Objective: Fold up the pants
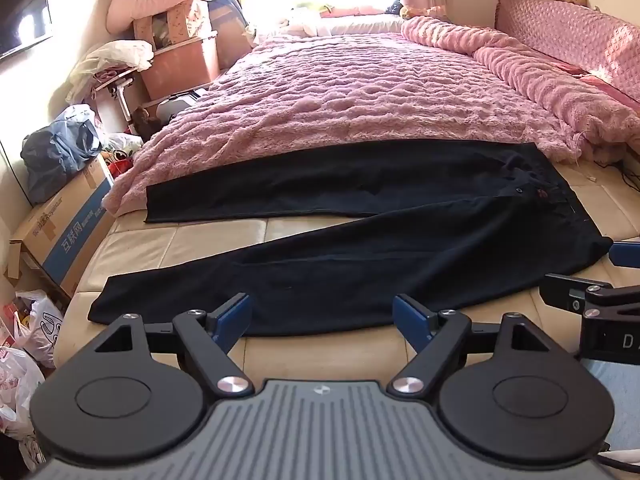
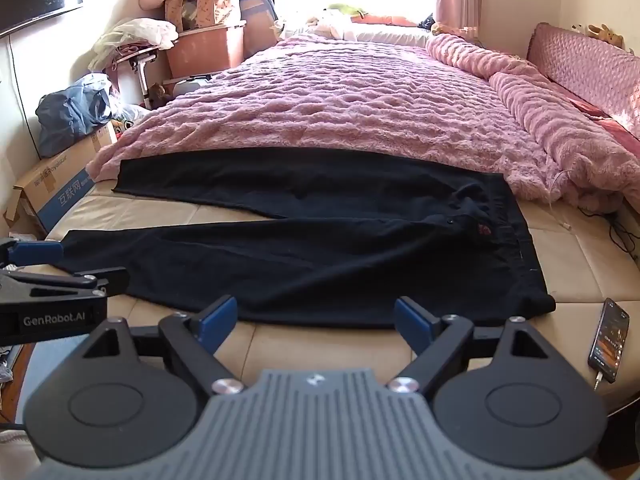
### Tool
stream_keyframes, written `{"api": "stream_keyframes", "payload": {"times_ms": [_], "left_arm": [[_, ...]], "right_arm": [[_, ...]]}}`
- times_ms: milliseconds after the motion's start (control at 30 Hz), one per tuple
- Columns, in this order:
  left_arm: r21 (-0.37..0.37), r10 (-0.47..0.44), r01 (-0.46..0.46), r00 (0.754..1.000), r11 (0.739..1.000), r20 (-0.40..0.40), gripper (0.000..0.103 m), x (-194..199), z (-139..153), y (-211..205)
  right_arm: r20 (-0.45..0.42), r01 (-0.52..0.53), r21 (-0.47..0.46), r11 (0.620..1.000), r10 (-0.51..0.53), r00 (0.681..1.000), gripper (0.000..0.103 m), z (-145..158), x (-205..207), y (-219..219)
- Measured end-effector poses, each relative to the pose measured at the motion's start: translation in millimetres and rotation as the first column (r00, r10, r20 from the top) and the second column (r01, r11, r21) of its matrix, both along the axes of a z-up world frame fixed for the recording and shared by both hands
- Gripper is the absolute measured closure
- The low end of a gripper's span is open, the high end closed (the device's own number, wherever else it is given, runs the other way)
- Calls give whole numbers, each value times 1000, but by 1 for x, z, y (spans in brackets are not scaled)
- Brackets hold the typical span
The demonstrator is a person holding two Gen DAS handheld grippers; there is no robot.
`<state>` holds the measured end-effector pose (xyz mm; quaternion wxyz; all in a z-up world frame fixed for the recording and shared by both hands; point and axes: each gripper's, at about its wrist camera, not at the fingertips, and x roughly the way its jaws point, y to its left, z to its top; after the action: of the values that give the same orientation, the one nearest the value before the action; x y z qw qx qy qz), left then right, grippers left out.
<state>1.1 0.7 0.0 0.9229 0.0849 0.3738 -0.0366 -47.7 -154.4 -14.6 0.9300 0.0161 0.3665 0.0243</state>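
Black pants lie flat on the beige mattress, legs spread apart and pointing left, waistband at the right. The far leg rests against the pink blanket's edge. My left gripper is open and empty, just in front of the near leg's lower edge. My right gripper is open and empty, in front of the pants near the hip and waistband. Each gripper shows at the other view's edge: the right one and the left one.
A pink fluffy blanket covers the bed behind the pants. A phone with a cable lies on the mattress at the right. A cardboard box, bags and piled clutter stand left of the bed.
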Motion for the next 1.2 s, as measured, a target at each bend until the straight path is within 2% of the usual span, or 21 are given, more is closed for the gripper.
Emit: {"api": "stream_keyframes", "payload": {"times_ms": [133, 533, 1200], "left_arm": [[-21, 0, -1, 1000, 1000, -6, 10, 3, 0, 2], [-19, 8, -9, 1000, 1000, -13, 10, 1, -1, 3], [-28, 11, -11, 1000, 1000, -6, 10, -1, 0, 3]], "right_arm": [[-5, -3, 0, 1000, 3, 1000, 21, 0, 0, 0], [-8, -5, -3, 1000, 5, 1000, 21, 7, -1, 1], [-4, -10, -8, 1000, 10, 1000, 21, 0, -1, 2]]}}
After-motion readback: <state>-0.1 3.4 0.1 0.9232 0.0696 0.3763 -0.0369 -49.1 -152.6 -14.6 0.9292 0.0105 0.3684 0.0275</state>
